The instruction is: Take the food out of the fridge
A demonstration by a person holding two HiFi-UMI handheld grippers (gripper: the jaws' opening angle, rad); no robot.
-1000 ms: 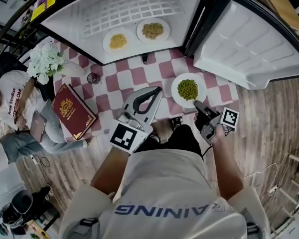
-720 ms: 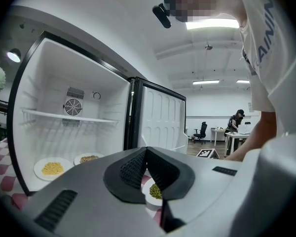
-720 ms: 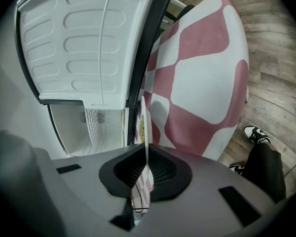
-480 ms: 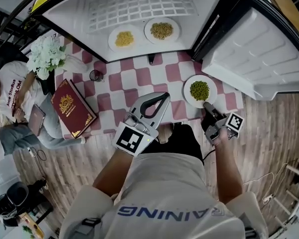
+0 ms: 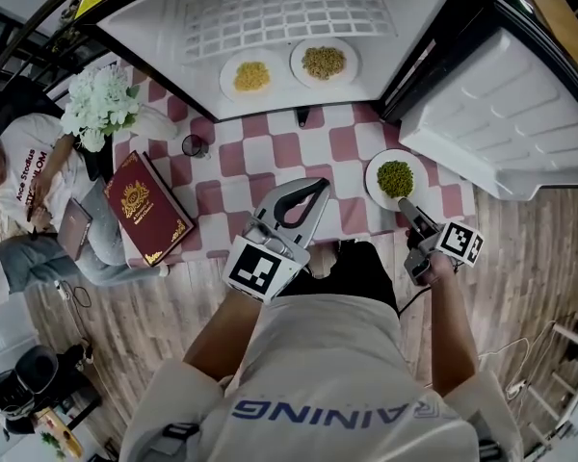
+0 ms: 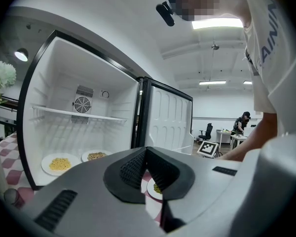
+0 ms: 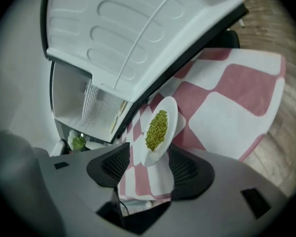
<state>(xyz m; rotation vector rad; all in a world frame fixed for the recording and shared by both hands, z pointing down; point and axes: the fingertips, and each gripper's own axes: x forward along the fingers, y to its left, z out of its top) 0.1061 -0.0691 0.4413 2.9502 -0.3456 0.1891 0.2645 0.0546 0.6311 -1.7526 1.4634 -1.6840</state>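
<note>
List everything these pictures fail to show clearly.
- Plate of green food, left gripper view: only a sliver shows behind the left gripper, whose jaws are together.
- Small dark thing at the fridge's edge, head view: too small to identify.
- Fridge upper part, head view: cut off by the top edge.
- Red book cover print, head view: too small to read.

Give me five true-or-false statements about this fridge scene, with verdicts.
The yellow food plate and the brown food plate sit in the fridge. True.
The green food plate is in the fridge. False: it lies on the checked cloth outside.
The right gripper clamps that plate. False: its jaws have just been opening and stand apart round its rim.
The fridge door stands open. True.
The left gripper holds a plate. False: its jaws are together, empty.
</note>
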